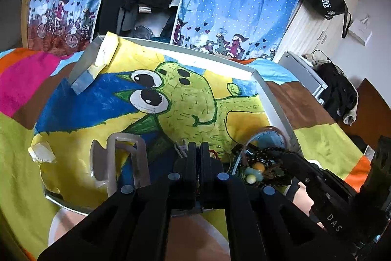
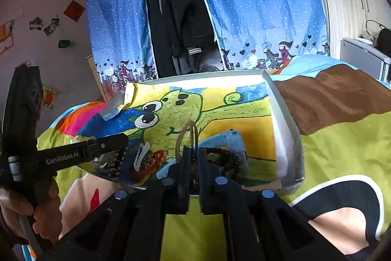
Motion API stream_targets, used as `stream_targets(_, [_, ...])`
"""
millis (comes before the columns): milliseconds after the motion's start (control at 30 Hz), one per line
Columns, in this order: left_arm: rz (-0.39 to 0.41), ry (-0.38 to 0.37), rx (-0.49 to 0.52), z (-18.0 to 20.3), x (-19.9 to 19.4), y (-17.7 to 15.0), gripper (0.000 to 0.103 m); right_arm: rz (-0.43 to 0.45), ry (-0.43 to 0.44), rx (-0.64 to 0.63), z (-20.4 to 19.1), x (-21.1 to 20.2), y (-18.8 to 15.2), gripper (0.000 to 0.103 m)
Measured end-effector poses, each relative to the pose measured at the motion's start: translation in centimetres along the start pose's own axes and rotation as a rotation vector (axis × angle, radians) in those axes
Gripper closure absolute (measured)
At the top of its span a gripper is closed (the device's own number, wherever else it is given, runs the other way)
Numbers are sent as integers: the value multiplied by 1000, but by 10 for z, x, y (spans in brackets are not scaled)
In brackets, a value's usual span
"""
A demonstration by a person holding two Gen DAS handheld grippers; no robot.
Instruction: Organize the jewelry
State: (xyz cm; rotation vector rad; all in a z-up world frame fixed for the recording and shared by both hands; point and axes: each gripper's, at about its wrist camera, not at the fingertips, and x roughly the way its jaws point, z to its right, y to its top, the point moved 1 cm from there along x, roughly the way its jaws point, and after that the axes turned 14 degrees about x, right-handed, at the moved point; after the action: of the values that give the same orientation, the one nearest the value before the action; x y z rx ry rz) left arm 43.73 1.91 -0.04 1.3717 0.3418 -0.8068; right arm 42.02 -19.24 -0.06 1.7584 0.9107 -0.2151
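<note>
**Both grippers closed over a jewelry pile in a shallow box**

In the left wrist view, the left gripper (image 1: pixel 198 151) is seen with its fingers brought almost together, only a thin slit left between them. Whether anything is pinched there cannot be told. Just to its right, a pile of jewelry (image 1: pixel 259 163) lies in the near right corner of a white box (image 1: pixel 271 99), whose floor is covered by a drawing of a green cartoon creature. A dark bead bracelet (image 1: pixel 266 153), a few pale green and orange beads (image 1: pixel 254 173) and a light blue band (image 1: pixel 268 136) can be made out in the pile. A clear hair clip (image 1: pixel 124 160) lies to the left of the gripper. The right gripper is seen entering from the lower right, its tip at the pile.

In the right wrist view, the right gripper (image 2: pixel 194 158) is seen with a narrow gap, closed on a thin ring-shaped bangle (image 2: pixel 187 136) that stands upright above the fingertips. The dark bead bracelet (image 2: pixel 224 160) lies just to its right, and a red bead string (image 2: pixel 149 164) and a white clip (image 2: pixel 141 155) lie to its left. The box rests on a bright patterned blanket (image 2: pixel 342 143). At the left, a hand (image 2: pixel 41 209) is shown gripping the handle of the other tool.
</note>
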Motion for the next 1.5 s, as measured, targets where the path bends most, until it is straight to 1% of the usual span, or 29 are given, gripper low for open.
stream_targets(33, [-6, 7, -4, -1, -2, 0, 98, 6, -1, 2, 0, -3, 0, 79])
stream_targets(100, [4, 6, -16, -1, -9, -2, 78, 26, 1, 4, -1, -13, -2, 65])
stream_targets(133, [15, 7, -21, 0, -15, -2, 59, 34, 2, 4, -1, -18, -3, 65])
stream_targets(167, [47, 10, -33, 1, -24, -5, 51, 41, 0, 4, -2, -25, -4, 65])
stream_targets(233, [81, 4, -31, 5, -41, -8, 51, 52, -2, 5, -3, -36, -8, 65])
stream_targets(267, [87, 8, -25, 8, -50, -11, 51, 59, -4, 5, -4, -44, -11, 62])
stream_targets(300, [93, 17, -18, 11, -58, -13, 50, 65, -7, 6, -5, -52, -14, 56])
stream_targets(333, [103, 28, -8, 14, -67, -17, 47, 73, -8, 6, -7, -59, -17, 53])
stream_targets(433, [156, 66, 25, 27, -101, -37, 22, 97, -1, 5, -12, -85, -31, 37])
stream_targets(467, [172, 75, 32, 31, -110, -42, 20, 106, 2, 10, -14, -96, -37, 34])
stream_targets(533, [196, 100, 57, 41, -132, -59, 20, 116, 8, 17, -18, -113, -47, 23])
stream_targets(600, [205, 123, 77, 49, -151, -74, 19, 123, 7, 13, -22, -130, -59, 18])
stream_targets(700, [226, 157, 104, 59, -179, -96, 19, 140, 8, -1, -32, -157, -79, 6])
stream_targets(733, [231, 167, 110, 61, -187, -103, 18, 147, 9, -10, -35, -167, -86, 3])
stream_targets(800, [242, 188, 117, 66, -204, -121, 18, 161, 5, -26, -41, -183, -101, 0])
stream_targets(967, [240, 246, 144, 77, -230, -164, 18, 165, -11, -44, -52, -211, -136, 0])
stream_targets(1033, [231, 255, 157, 81, -235, -178, 18, 165, -19, -44, -54, -218, -146, 0])
stream_targets(1133, [215, 268, 149, 84, -240, -193, 18, 168, -26, -32, -54, -225, -156, 0])
stream_targets(1300, [206, 271, 154, 87, -243, -207, 18, 167, -34, -3, -53, -228, -163, 0])
stream_targets(1500, [194, 272, 151, 86, -243, -214, 18, 164, -35, 16, -50, -229, -167, 0])
